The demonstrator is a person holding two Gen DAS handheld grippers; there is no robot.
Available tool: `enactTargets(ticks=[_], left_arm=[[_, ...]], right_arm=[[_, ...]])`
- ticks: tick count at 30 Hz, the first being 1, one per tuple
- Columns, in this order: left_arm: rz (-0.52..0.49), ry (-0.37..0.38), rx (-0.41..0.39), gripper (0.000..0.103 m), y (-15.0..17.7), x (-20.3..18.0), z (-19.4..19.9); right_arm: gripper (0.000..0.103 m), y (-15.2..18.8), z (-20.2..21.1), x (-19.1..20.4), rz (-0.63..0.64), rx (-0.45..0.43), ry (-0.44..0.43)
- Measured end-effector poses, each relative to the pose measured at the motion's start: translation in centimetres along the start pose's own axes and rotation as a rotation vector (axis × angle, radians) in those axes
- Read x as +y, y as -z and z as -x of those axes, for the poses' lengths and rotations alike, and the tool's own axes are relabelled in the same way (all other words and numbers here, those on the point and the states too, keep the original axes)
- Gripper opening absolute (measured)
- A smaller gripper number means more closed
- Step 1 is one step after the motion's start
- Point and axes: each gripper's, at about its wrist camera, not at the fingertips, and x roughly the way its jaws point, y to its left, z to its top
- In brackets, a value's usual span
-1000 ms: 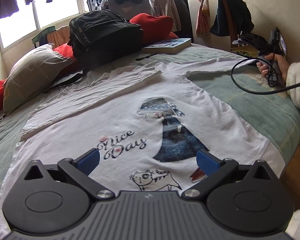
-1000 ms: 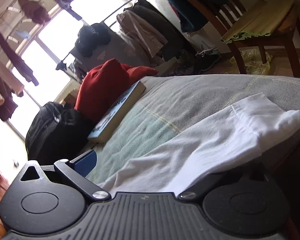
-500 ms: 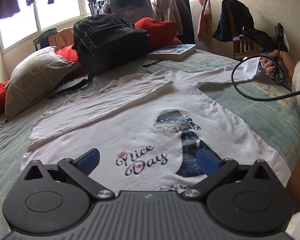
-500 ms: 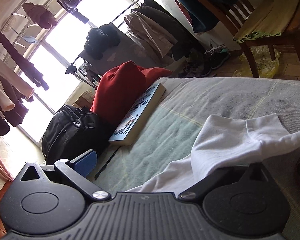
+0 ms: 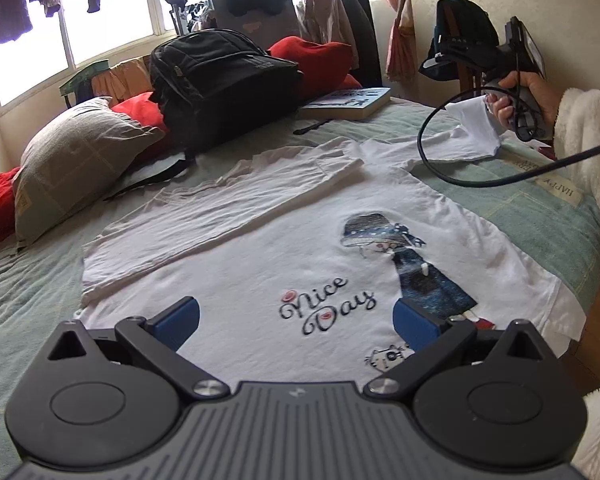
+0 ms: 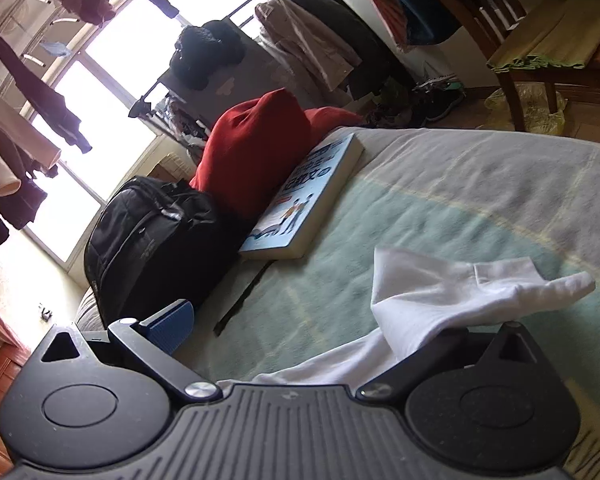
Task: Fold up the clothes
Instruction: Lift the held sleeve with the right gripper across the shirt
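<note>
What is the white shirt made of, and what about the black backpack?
The white shirt looks like soft matte cotton knit: it wrinkles and drapes limply. The black backpack seems to be woven synthetic fabric, maybe nylon: it has a slight sheen and stands stiffly. Neither can be told for certain.

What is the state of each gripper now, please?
Left gripper: open, holding nothing, above the white shirt.
Right gripper: cannot tell; the sleeve drapes over one finger.

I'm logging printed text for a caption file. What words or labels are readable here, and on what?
"Nice Day": script print on the white shirt.
"HAPPY": a label, seen upside down, on the green blanket; its second line is too blurred.
Book cover: printed characters, too small to read.
Black backpack tag: unreadable.
</note>
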Motion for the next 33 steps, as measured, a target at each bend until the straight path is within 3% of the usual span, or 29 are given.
enactTargets(ticks=[16, 33], left_arm=[[0.011, -0.043, 0.025, 0.102, 1.5, 2.0, 1.4], [0.022, -0.042, 0.072, 0.102, 2.1, 2.3, 1.1]], right_arm=[[0.103, 4.5, -4.7, 9.2, 0.046, 0.132, -0.113], [0.103, 10.0, -9.2, 19.0, 0.142, 0.252, -0.261]])
